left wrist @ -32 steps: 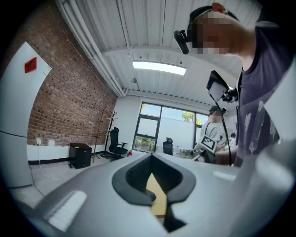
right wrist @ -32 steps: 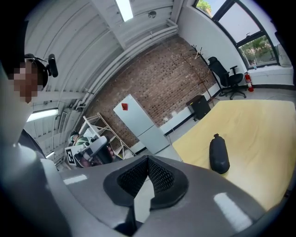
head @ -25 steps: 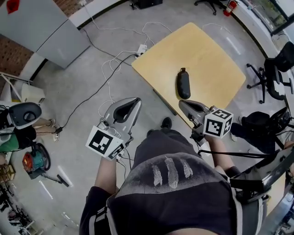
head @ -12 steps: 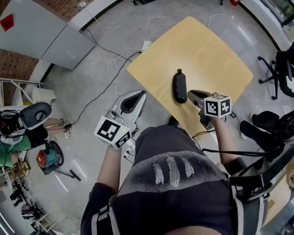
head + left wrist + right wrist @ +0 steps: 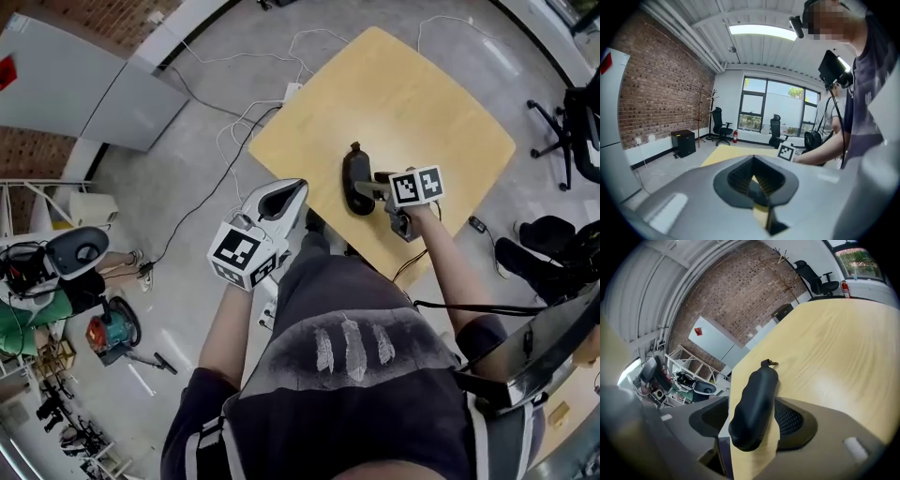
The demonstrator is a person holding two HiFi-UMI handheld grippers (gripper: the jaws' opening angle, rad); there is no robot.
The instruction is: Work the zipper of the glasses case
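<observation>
While the person stands at the near edge: one black glasses case (image 5: 754,404) lies on one yellow table (image 5: 441,103), its zipper pull (image 5: 771,363) at the far end. Two grippers, one per hand. Right gripper (image 5: 378,187): jaws have just been opening and are spread wide, the case's near end between them, not pinched. Left gripper (image 5: 754,180): jaws pressed together, holding nothing, just off the table's edge.
</observation>
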